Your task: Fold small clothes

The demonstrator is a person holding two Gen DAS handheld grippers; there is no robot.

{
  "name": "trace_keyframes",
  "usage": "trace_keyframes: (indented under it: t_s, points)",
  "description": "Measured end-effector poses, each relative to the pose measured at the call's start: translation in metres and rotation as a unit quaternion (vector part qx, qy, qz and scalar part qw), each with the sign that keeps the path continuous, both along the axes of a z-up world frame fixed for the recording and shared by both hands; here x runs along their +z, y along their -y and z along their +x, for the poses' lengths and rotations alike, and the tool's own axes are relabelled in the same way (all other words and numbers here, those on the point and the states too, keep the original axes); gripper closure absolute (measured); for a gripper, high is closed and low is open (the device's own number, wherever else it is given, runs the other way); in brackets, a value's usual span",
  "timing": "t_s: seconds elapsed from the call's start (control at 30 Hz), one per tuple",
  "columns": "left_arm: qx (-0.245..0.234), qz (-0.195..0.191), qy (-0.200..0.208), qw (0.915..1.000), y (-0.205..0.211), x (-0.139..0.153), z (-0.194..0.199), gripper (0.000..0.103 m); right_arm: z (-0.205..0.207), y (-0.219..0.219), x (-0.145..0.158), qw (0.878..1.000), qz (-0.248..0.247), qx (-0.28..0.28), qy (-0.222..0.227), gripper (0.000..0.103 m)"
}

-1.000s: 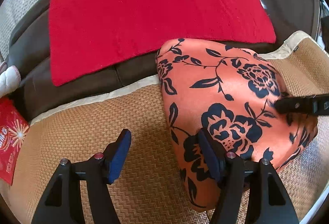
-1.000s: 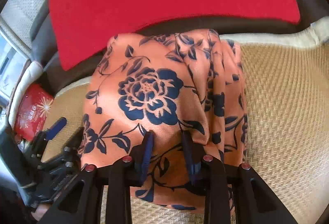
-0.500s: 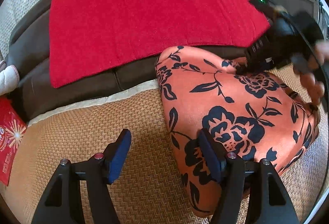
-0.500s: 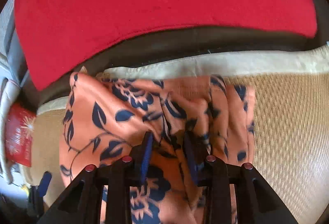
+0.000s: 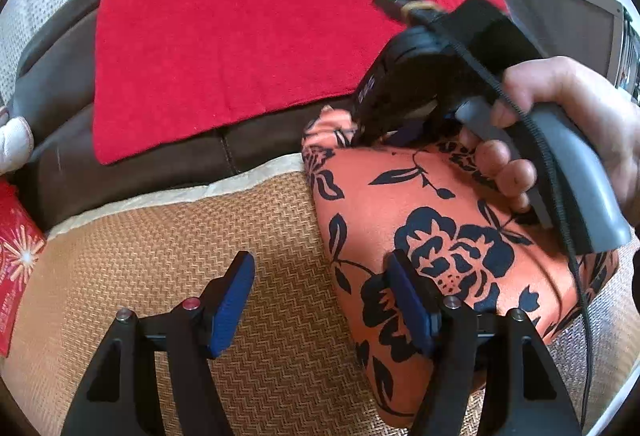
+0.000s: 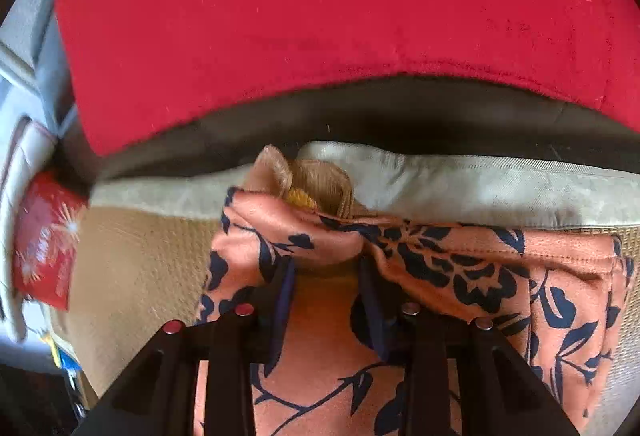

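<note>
The orange floral garment (image 5: pixel 448 236) is shown lying partly folded on the woven mat (image 5: pixel 160 256), with its far edge close to the mat's pale cloth border (image 6: pixel 460 184). Beyond that border, the dark brown cushion (image 5: pixel 132 160) is seen, and on it the red cloth (image 5: pixel 248 36) is spread flat. A red printed packet (image 5: pixel 20 252) is visible at the mat's left edge.

The left gripper (image 5: pixel 324 300) is held low over the mat at the garment's left edge. Its jaws are spread wide and nothing is pinched: the left blue pad stands over bare mat, while the right pad is placed on or just above the garment's printed surface; contact cannot be confirmed.

The right gripper (image 6: pixel 326 276) is seen at the garment's far edge, its handle gripped by a person's hand (image 5: pixel 560 124). A bunched fold of the orange fabric is draped across its fingertips, and the jaws are set at a narrow gap. The jaws have just been opening slightly, with fabric between them. Whether the pads are pressed onto the fold cannot be told, since the tips are hidden under the cloth. A tan and yellow inner layer (image 6: pixel 304 184) is exposed just beyond the lifted fold.
</note>
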State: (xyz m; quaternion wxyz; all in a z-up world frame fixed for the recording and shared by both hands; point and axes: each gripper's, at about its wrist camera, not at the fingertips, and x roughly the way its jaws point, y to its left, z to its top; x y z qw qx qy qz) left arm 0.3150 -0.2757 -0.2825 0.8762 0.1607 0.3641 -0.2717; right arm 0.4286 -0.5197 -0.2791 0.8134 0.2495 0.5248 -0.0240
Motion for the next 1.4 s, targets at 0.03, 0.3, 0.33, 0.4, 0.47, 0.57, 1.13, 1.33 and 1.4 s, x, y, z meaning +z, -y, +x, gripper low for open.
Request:
trace_keyframes:
  t_s: [0.03,0.3,0.33,0.4,0.47,0.57,1.13,1.33,1.4]
  points:
    - [-0.001,0.000,-0.001,1.0000,0.000,0.000,0.000,0.033,-0.006,0.003,0.005,1.000,0.005,-0.006,0.007,0.066]
    - [0.004,0.001,-0.003,1.0000,0.000,0.000,0.001,0.033,-0.112,0.027,0.058,0.992,0.029,-0.074,0.096,0.065]
    - [0.005,0.001,-0.003,1.0000,0.000,0.000,0.001,0.033,-0.124,0.024,0.062,0.991,0.023,-0.084,0.103,0.053]
    - [0.008,0.002,-0.003,1.0000,0.000,-0.001,0.002,0.033,-0.160,0.023,0.067,0.987,0.001,-0.120,0.108,0.032]
    - [0.012,0.002,-0.003,0.9999,0.001,-0.002,0.001,0.033,-0.186,0.018,0.066,0.985,-0.012,-0.129,0.115,0.032]
    - [0.015,0.003,-0.003,0.9999,0.002,-0.003,-0.001,0.033,-0.210,0.014,0.045,0.984,0.000,-0.140,0.108,0.033]
    - [0.035,-0.071,0.008,0.9968,-0.013,0.019,0.007,0.032,-0.244,0.049,0.034,0.958,0.067,-0.193,0.199,0.038]
    - [0.037,-0.071,0.020,0.9966,-0.005,0.022,0.005,0.032,-0.252,0.060,0.036,0.950,0.085,-0.203,0.219,0.036]
    - [0.037,-0.070,0.020,0.9967,-0.002,0.021,0.005,0.032,-0.254,0.060,0.037,0.951,0.088,-0.197,0.220,0.036]
